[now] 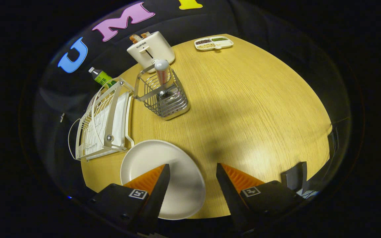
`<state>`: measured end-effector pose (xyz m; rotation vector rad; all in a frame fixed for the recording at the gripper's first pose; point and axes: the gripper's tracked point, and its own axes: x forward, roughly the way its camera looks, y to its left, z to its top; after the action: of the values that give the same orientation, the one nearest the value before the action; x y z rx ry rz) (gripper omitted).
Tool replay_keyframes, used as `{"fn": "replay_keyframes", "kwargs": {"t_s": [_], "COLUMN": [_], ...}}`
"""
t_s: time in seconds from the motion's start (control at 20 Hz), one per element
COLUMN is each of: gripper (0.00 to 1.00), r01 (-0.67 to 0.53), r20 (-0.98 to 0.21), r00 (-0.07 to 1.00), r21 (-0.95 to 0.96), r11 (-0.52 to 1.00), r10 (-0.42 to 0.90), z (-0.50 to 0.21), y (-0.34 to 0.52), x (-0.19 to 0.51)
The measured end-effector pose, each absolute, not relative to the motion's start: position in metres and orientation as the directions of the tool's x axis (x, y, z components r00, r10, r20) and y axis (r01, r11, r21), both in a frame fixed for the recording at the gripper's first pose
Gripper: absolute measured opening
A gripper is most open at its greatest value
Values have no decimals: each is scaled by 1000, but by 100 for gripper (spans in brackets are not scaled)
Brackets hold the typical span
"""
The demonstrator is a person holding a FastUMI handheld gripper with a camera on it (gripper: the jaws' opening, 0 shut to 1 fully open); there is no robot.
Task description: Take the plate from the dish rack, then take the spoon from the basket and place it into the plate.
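On the round wooden table [243,109], a white plate [177,185] lies flat near the close edge, partly beneath the left finger of the gripper [193,167]; the two fingers, each black with an orange ribbed inner pad [146,180], stand well apart with nothing between them but the plate's right rim and bare wood, so the claw is wide and holds nothing; the left fingertip overlaps the plate in the view, though whether it touches the plate cannot be told; the right finger is over bare table just right of the plate. Beyond the plate and to its left stands the white wire dish rack [103,122], at the table's left edge, its rails curving upward, close to the plate's far rim; just beyond the rack and to its right stands the metal wire basket [165,97], upright, apart from the rack; within the basket the spoon [162,74] stands on end, its pale, reddish-patterned handle rising above the basket's rim and its lower part hidden among the wires. Behind the basket, near the table's far edge, sits a cream toaster [150,49] with two slices of bread [136,38] projecting from its slots; left of the toaster, beyond the rack, a plastic bottle with a green label [102,77] leans at the table's margin; farther right along the far edge rests a white divided tray [214,43] holding several kinds of grains or beans in separate compartments.
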<state>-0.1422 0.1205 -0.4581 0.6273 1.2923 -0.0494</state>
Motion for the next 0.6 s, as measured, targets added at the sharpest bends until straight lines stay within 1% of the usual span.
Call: {"fn": "replay_keyframes", "kwargs": {"t_s": [0.1, 0.25, 0.35, 0.5, 0.6], "gripper": [96, 96, 96, 96, 96], "r01": [369, 302, 220, 101, 51], "r20": [-880, -834, -802, -732, -694], "r00": [351, 432, 500, 622, 679], "r21": [445, 492, 483, 429, 368], "r11": [816, 816, 847, 898, 928], "r10": [321, 343, 328, 279, 238], "z": [-442, -411, -385, -336, -314], "y": [120, 117, 108, 88, 74], "x": [-131, -117, -101, -66, -42]}}
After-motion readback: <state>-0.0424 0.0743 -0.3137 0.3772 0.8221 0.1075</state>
